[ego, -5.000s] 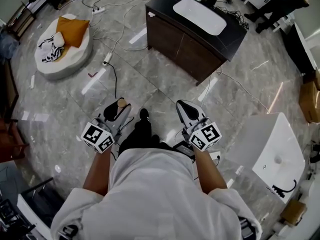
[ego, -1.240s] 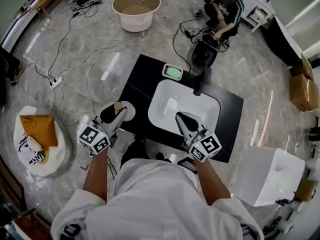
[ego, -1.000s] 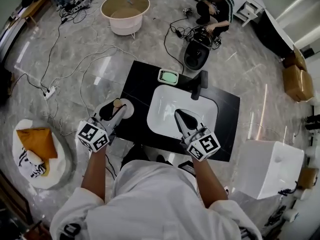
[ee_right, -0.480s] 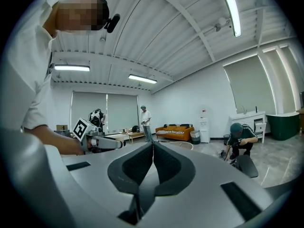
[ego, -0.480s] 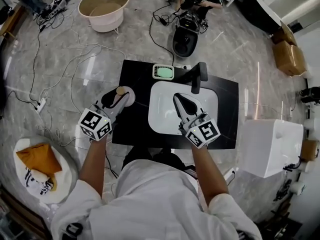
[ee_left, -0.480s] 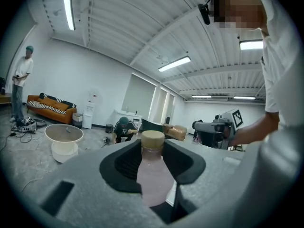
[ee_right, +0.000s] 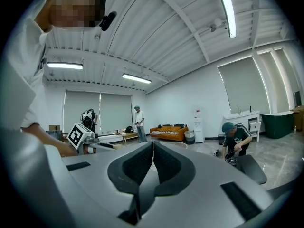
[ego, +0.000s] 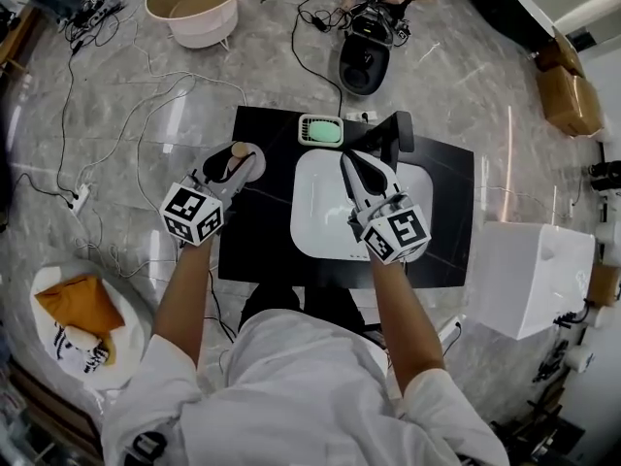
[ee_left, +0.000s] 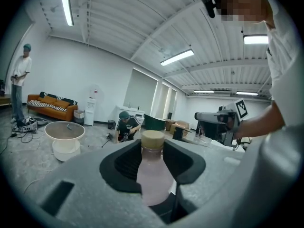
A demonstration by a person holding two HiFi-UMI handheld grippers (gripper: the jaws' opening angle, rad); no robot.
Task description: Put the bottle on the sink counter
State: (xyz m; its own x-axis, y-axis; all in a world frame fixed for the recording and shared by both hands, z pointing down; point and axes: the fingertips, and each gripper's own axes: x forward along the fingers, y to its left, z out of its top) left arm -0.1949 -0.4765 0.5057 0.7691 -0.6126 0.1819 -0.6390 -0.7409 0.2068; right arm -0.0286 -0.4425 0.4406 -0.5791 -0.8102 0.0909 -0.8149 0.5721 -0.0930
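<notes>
The bottle (ee_left: 153, 172), pale pink with a tan cap, is sitting upright between the pads of our left gripper (ego: 233, 163), which is clamping it around the body. Our right gripper (ee_right: 152, 164) is carrying nothing, its jaws pressed together.

What is changing is our position. A few seconds back the black sink counter (ego: 257, 236) was well off across the floor. Over the last second it has been sliding under us, and now we are standing right at its near edge. The bottle is hanging in the air over the counter's left end, beside the white basin (ego: 325, 226), not yet resting on anything. We are judging the carry as nearly finished, with lowering and letting go still to come.

Around the landing spot, the dark counter surface to the left of the basin is looking bare, so we are seeing nothing blocking it. A green soap dish (ego: 321, 129) and a black faucet (ego: 396, 136) are standing along the back edge, apart from the bottle. The basin's rim is lying just to the right, so we are thinking the bottle should stay on the flat dark part. Cables (ego: 146, 95) are trailing over the floor to the left. A round tub (ego: 197, 3) and a crouching person (ee_left: 127, 127) are staying well beyond the counter.
</notes>
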